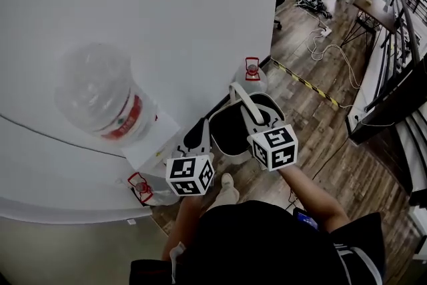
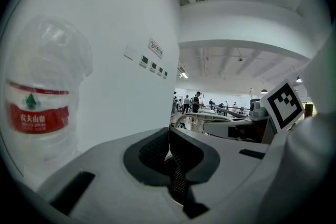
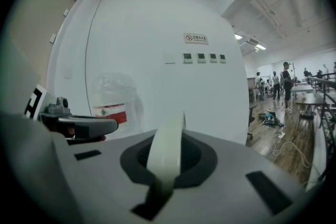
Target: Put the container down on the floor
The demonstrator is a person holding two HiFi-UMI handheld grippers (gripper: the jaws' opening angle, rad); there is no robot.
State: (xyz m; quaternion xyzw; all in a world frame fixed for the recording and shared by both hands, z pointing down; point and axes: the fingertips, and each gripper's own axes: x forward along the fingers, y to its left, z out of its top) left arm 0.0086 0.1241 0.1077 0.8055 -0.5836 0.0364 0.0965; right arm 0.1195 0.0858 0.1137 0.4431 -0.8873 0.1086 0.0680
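A white curved wall (image 1: 167,23) fills the left of the head view, with wooden floor (image 1: 313,137) running along its foot and away to the right. An upturned large water bottle (image 1: 100,100) with a red label sits on a white dispenser (image 1: 152,145) against the wall. In front of the person, a pale container (image 1: 230,133) with a dark interior hangs off the floor between both tools, close to the wall's foot. The left gripper (image 1: 199,135) sits at the container's left rim; in its own view, its black pads are drawn together on a thin pale edge. The right gripper (image 1: 259,118) is clamped on the white handle (image 1: 243,98), a band that rises between its jaws. A jug with a red cap (image 1: 252,77) stands on the floor at the wall's foot beyond the container. A second jug (image 1: 145,190) lies by the dispenser's base. A pale shoe (image 1: 228,189) shows on the floor below the grippers.
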